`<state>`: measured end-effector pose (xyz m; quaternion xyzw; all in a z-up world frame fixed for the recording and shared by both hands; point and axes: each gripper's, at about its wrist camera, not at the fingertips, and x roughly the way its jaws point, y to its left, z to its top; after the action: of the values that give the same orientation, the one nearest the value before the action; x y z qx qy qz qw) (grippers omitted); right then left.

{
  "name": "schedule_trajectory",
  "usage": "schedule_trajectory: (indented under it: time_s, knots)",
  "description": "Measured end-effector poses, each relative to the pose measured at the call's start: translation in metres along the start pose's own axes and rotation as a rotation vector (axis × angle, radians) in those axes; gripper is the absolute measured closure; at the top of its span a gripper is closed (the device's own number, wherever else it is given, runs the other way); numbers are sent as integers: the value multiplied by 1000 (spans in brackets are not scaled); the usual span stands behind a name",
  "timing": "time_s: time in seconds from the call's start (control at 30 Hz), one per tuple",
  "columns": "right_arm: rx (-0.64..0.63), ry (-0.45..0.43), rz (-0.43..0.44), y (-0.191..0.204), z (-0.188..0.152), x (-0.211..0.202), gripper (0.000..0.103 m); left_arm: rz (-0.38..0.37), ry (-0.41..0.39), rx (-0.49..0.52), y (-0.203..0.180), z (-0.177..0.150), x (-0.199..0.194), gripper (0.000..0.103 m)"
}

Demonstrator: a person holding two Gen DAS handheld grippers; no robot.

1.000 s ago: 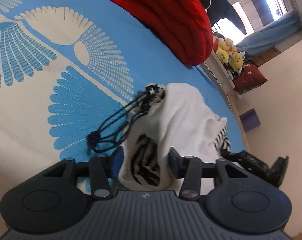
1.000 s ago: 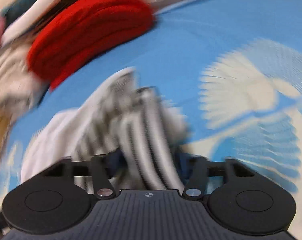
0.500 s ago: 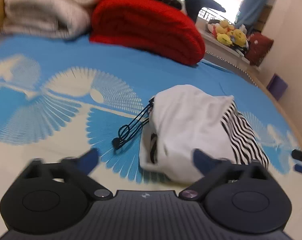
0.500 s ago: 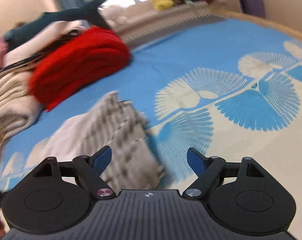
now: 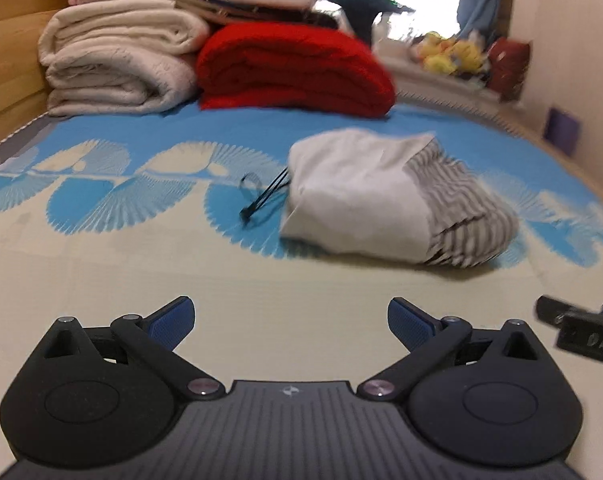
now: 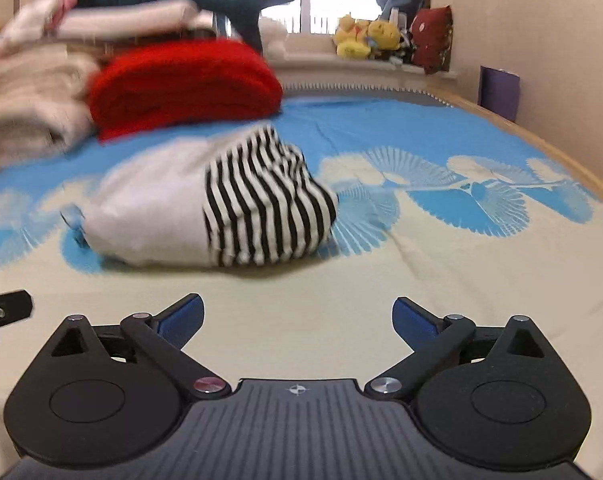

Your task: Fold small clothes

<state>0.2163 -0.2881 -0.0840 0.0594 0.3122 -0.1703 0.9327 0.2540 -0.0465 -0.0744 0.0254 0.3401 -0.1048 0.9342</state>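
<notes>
Hovering both grippers off the bed, nothing held.
My left fingers (image 5: 172, 322) and right fingers (image 6: 415, 322) are spread wide and empty; the white-and-black-striped folded garment bundle (image 6: 221, 216) sits compact on the blue fan-patterned bedspread (image 6: 441, 264), well ahead, apparently finished.

Bedspread (image 5: 149, 264): blue and cream fan pattern
Red blanket (image 5: 293, 72): folded, beside cream blankets (image 5: 117, 68)
Plush toys (image 6: 365, 38): on the windowsill
</notes>
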Motion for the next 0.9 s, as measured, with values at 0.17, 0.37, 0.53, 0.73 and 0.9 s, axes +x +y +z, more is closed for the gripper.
schedule_trajectory:
  time_s: [0.17, 0.37, 0.53, 0.73, 0.9]
  knots:
    - [-41, -26, -36, 5, 4, 14, 4, 7, -48, 86, -13, 13, 10, 0]
    - [-5, 16, -44, 0, 1, 35, 4, -5, -42, 66, -15, 18, 13, 0]
    - [5, 22, -32, 3, 2, 41, 4, 6, -36, 82, -21, 18, 18, 0]
    - [2, 17, 2, 9, 1, 37, 4, -5, -17, 88, -24, 14, 20, 0]
    - [-6, 16, -8, 9, 0, 35, 4, -1, -14, 92, -26, 12, 22, 0]
